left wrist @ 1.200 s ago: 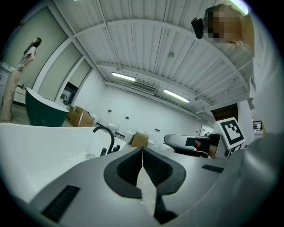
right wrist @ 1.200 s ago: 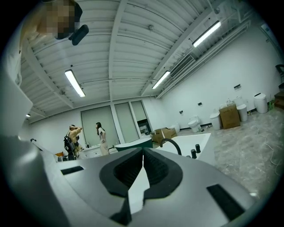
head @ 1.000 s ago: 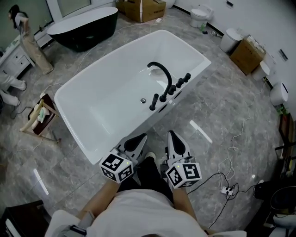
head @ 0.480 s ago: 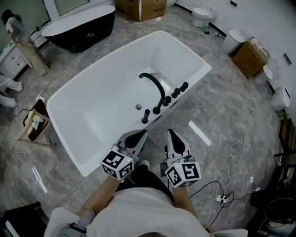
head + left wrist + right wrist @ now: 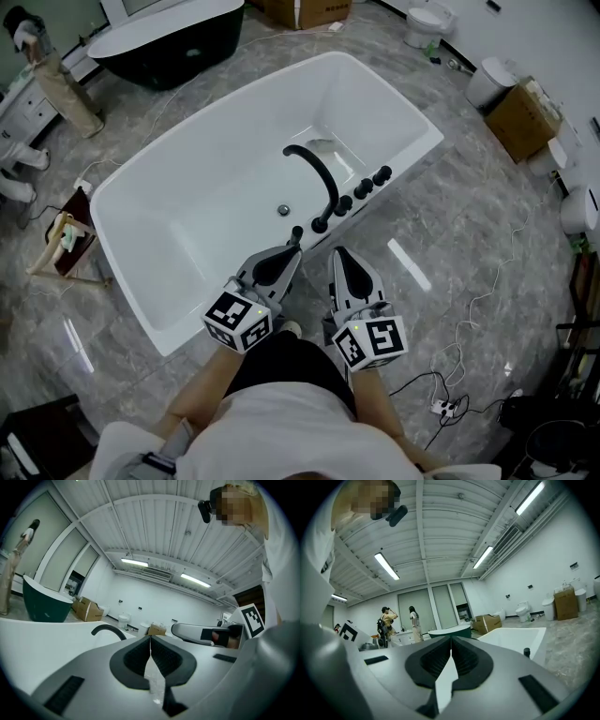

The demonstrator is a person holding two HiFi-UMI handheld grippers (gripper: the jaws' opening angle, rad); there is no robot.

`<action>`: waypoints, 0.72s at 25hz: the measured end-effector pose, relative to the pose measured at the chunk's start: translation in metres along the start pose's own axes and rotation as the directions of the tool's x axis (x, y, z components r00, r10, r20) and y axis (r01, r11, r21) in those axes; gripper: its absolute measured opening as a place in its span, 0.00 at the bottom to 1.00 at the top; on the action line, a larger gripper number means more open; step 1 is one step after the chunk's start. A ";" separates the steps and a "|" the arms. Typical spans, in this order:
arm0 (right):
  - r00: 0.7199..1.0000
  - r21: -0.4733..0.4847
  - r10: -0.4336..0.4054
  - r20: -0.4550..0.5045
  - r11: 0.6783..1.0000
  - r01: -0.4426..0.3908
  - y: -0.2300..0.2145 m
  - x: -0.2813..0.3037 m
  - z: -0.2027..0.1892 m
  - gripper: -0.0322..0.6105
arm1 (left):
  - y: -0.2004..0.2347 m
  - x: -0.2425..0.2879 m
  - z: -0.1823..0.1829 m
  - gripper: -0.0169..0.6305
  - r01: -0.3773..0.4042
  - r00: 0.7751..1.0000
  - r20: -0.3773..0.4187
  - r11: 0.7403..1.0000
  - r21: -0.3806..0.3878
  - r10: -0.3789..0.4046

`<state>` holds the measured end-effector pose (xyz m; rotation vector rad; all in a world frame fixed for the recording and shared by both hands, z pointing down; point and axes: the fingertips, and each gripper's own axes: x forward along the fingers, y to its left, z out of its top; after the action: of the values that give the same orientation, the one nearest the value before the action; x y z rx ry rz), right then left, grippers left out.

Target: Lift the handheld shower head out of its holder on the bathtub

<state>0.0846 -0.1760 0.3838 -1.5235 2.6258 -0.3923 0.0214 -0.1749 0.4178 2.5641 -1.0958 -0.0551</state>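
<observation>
**Both tongs shut and empty at the tub's near rim**

The left gripper (image 5: 292,251) and the right gripper (image 5: 338,253) have their jaws pressed together on nothing. The slim black handheld shower head (image 5: 297,232) stands in its holder on the rim of the white rectangular bathtub (image 5: 169,281), just at 12 o'clock of the left tips. Beside it are a black arched spout (image 5: 314,169) and round black knobs (image 5: 364,187). A dark oval tub (image 5: 159,37) sits at 11 o'clock and a cardboard box (image 5: 525,117) at 2. Only the right gripper view shows two people (image 5: 389,620) far off.
</observation>
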 end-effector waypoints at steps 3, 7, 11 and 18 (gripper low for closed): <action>0.999 0.000 0.053 0.006 0.999 -0.053 0.006 0.007 0.002 0.08 | 0.009 0.002 -0.001 0.05 -0.022 1.000 -0.012 1.000 -0.012 0.022; 0.998 0.017 0.055 0.010 0.998 -0.055 0.005 0.016 0.001 0.11 | 0.021 0.003 -0.003 0.05 -0.046 0.999 -0.017 0.998 -0.032 0.046; 0.999 0.060 0.040 -0.001 0.997 -0.040 0.005 0.025 -0.005 0.30 | 0.031 0.002 -0.008 0.05 -0.045 0.998 -0.037 0.998 -0.036 0.044; 0.996 0.023 0.015 -0.086 1.000 -0.014 -0.003 0.040 -0.040 0.31 | 0.050 -0.002 -0.019 0.05 -0.065 0.997 -0.055 0.996 -0.055 0.062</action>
<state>0.0586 -0.2047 0.4257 -1.5131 2.6855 -0.4947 -0.0118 -0.1998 0.4524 2.4645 -1.1385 -0.0025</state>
